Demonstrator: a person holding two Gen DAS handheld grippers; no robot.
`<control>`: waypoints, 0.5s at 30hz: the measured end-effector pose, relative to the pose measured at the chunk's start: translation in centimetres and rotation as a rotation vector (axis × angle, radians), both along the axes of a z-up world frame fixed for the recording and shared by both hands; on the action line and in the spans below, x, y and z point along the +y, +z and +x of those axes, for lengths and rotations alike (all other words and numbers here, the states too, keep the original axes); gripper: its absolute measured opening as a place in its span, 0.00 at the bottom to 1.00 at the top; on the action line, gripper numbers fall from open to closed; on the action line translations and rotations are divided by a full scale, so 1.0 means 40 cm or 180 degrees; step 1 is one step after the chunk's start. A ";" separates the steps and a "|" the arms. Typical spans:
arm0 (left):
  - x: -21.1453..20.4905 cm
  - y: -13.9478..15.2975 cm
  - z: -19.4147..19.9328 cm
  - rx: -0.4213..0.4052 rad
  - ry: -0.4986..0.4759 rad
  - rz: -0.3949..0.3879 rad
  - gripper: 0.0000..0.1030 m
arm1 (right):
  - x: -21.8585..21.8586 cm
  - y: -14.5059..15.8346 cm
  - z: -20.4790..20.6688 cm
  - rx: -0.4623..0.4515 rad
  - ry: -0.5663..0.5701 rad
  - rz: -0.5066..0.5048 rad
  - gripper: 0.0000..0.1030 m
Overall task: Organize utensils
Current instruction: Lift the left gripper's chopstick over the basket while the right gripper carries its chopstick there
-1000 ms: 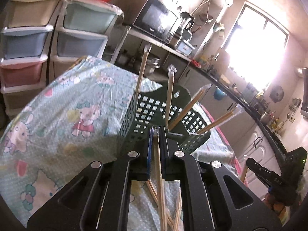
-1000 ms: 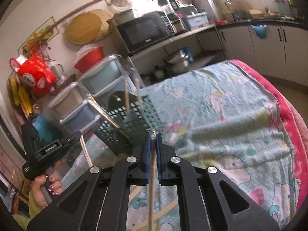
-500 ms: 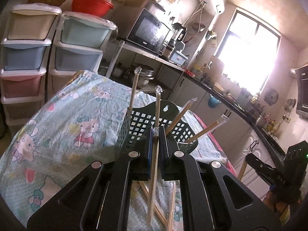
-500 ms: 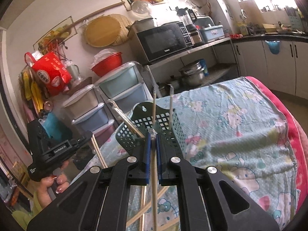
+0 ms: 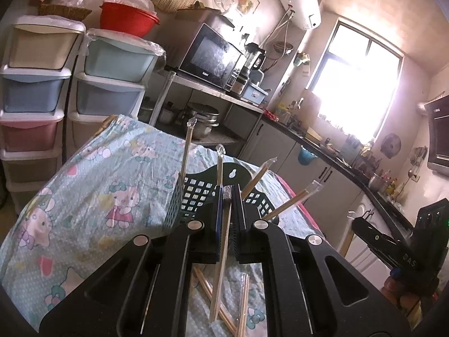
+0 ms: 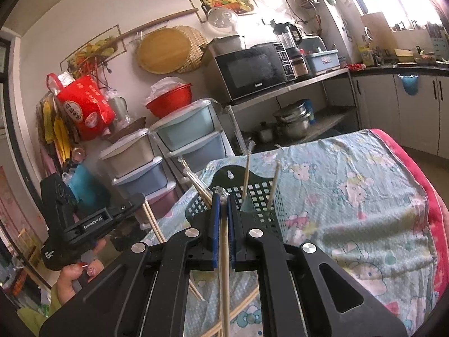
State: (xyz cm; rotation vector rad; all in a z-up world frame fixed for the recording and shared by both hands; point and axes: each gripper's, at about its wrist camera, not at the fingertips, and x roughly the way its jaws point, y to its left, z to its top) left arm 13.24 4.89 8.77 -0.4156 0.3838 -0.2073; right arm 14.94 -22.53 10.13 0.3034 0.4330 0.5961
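Since 1.0 s ago both grippers have risen and pulled back: the green basket (image 5: 196, 193) now sits lower and smaller in each wrist view, with more of the kitchen showing above it. Left gripper (image 5: 228, 193) is pinching a wrapped chopstick pair (image 5: 221, 252), tilted, lower end hanging above the cloth (image 5: 84, 185). Right gripper (image 6: 221, 196) likewise clamps a chopstick pair (image 6: 224, 266), near upright. Four wrapped pairs stand in the basket; loose pairs (image 5: 244, 303) lie on the cloth nearer the grippers.
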 end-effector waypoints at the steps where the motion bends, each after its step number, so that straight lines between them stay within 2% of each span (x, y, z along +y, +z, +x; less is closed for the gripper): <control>1: -0.001 0.003 0.001 -0.0003 -0.0011 -0.0011 0.03 | 0.003 0.003 0.001 -0.0012 -0.0002 0.0000 0.05; 15: -0.025 0.039 0.023 -0.0094 -0.0097 0.0023 0.03 | 0.056 0.039 0.060 -0.0179 -0.0044 -0.0076 0.05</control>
